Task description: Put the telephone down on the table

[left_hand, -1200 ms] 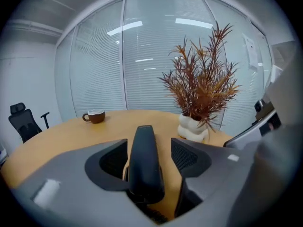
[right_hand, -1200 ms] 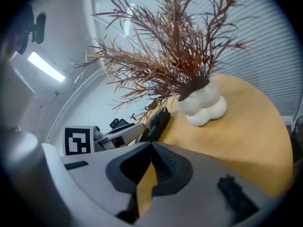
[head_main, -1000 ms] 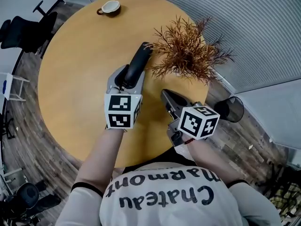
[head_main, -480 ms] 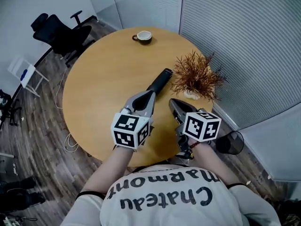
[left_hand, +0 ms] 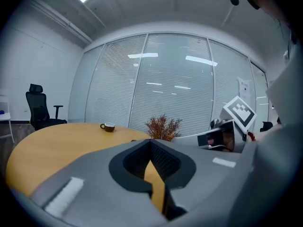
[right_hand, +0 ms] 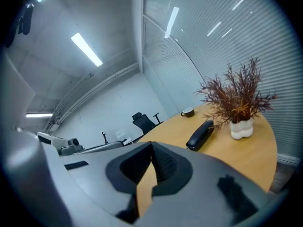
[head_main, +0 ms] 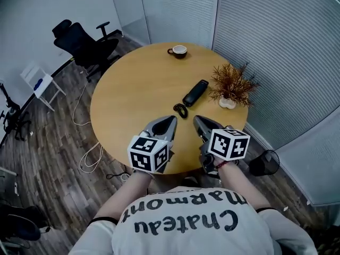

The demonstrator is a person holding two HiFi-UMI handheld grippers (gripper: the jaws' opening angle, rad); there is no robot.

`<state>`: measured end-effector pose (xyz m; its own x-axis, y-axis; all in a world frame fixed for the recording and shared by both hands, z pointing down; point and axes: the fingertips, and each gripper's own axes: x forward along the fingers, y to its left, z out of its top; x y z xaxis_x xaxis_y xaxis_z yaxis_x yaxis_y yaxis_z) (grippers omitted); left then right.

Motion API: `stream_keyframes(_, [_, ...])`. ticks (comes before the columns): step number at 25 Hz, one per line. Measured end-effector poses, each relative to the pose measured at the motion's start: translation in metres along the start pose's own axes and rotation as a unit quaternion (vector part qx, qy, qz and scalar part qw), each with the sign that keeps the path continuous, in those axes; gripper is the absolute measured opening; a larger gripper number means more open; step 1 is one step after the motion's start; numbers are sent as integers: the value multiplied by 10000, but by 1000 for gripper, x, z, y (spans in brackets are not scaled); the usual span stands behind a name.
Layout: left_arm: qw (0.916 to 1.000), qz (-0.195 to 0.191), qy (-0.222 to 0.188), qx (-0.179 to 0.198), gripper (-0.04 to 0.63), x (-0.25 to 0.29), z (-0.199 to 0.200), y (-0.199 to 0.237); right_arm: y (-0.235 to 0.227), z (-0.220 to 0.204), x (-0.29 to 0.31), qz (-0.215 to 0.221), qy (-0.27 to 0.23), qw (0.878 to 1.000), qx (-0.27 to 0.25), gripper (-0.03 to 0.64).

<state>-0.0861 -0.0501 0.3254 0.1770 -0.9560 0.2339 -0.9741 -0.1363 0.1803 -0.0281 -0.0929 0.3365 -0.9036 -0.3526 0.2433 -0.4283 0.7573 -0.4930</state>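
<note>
The black telephone (head_main: 195,93) lies flat on the round wooden table (head_main: 133,100), just left of the dried plant, with its coiled cord end (head_main: 180,110) beside it. The right gripper view shows the same telephone (right_hand: 201,135) lying ahead. My left gripper (head_main: 168,120) hovers over the table's near edge, shut and empty, well short of the telephone. My right gripper (head_main: 198,120) sits beside it, also shut with nothing in it. In the left gripper view the jaws (left_hand: 150,145) meet with only table behind them; the right gripper's jaws (right_hand: 151,161) look the same.
A dried reddish plant (head_main: 232,85) in a white pot stands at the table's right side. A cup on a saucer (head_main: 178,51) sits at the far edge. A black office chair (head_main: 85,44) and a white stand (head_main: 42,84) are off to the left; a black bin (head_main: 264,162) is by my right.
The left gripper let go of the telephone, shut, and drew back to the near edge. The telephone now lies on the table. The head view has pulled back and up.
</note>
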Motion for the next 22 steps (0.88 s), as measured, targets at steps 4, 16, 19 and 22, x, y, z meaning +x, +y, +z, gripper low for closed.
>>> stream_keyframes(4, [10000, -16, -67, -65, 9, -39, -9, -4, 27, -24, -19, -128, 60, 9999, -48, 14])
stream_keyframes(16, [9994, -219, -216, -154, 9, -101, -24, -33, 75, -72, -73, -342, 124, 9991, -215, 14])
stream_keyframes(19, [9991, -126, -367, -153, 8, -110, -20, -30, 81, -78, -79, -344, 123, 9990, -276, 14])
stream_keyframes(22, [9989, -102, -410, -199, 8, -116, -20, -27, 82, -83, -84, -417, 132, 9985, -320, 14])
